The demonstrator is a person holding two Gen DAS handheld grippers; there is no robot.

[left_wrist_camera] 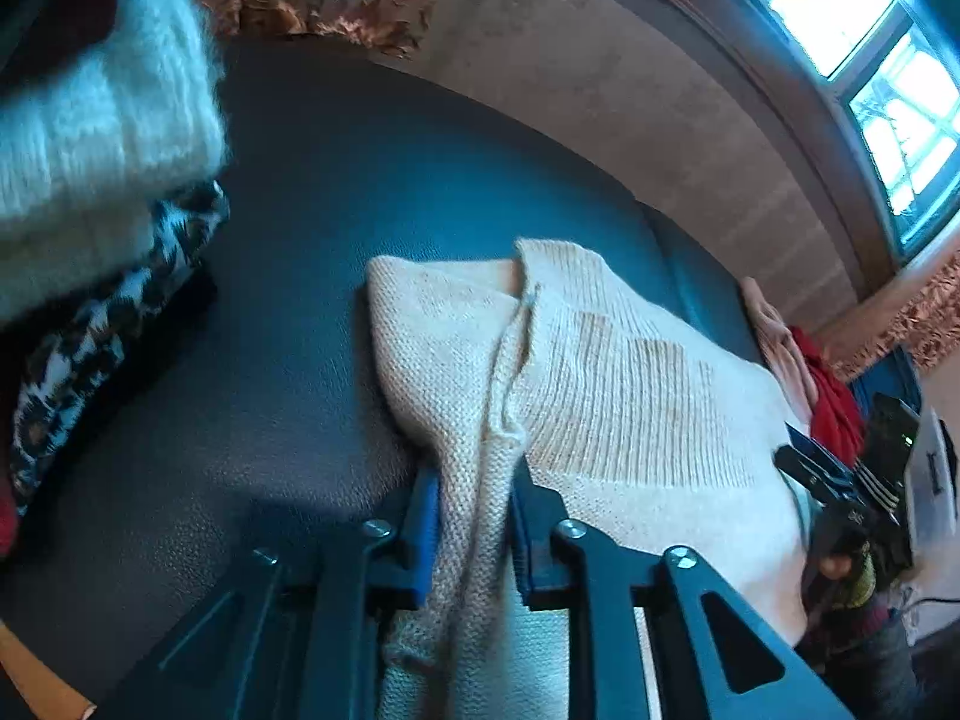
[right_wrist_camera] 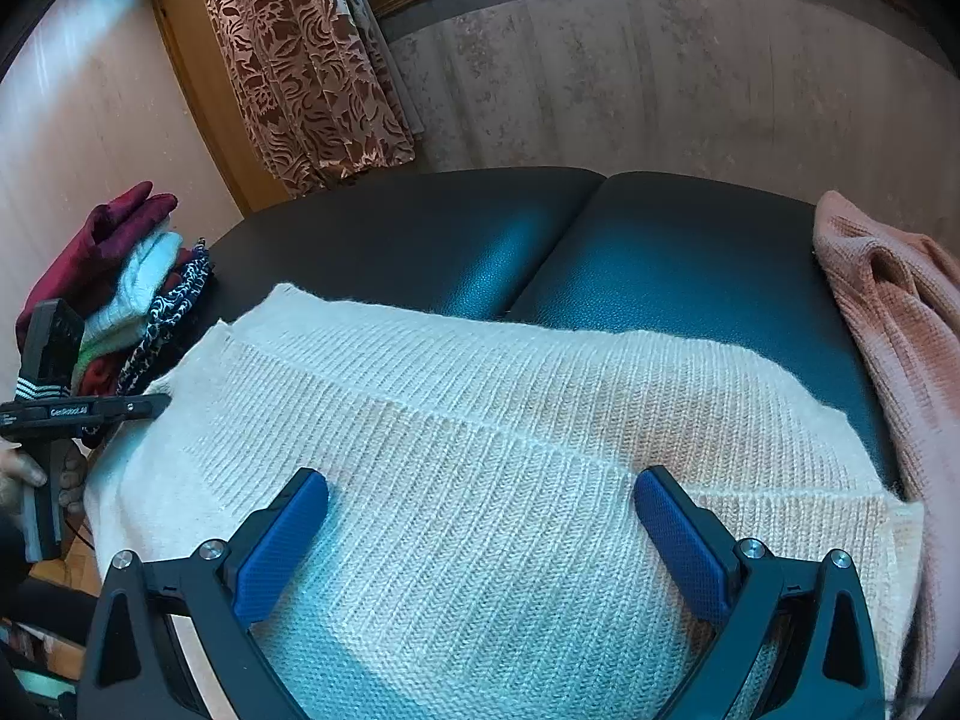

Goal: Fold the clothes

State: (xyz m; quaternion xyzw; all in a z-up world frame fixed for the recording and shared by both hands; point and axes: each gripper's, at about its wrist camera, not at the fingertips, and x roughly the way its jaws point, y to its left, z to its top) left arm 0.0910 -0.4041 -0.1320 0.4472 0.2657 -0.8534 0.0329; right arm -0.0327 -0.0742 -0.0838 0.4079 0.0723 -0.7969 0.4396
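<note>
cream knit sweater [left_wrist_camera: 606, 372]: soft, limp, light, stretchy | left gripper [left_wrist_camera: 474, 516] clamped on bunched near-left fold | right gripper [right_wrist_camera: 480, 540] fingers apart, over near ribbed body | grip edges, not mid-panel

Dark padded table [right_wrist_camera: 420, 240]; patterned curtain [right_wrist_camera: 300, 60] at wall; bright window [left_wrist_camera: 870, 60]; wood door frame [right_wrist_camera: 192, 78].

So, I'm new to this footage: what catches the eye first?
The cream knit sweater spread across the dark padded table, with the left gripper pinching a bunched fold at its edge. The right gripper hangs open above it. A stack of folded clothes sits at the table's left end, a pink sweater at its right.
</note>
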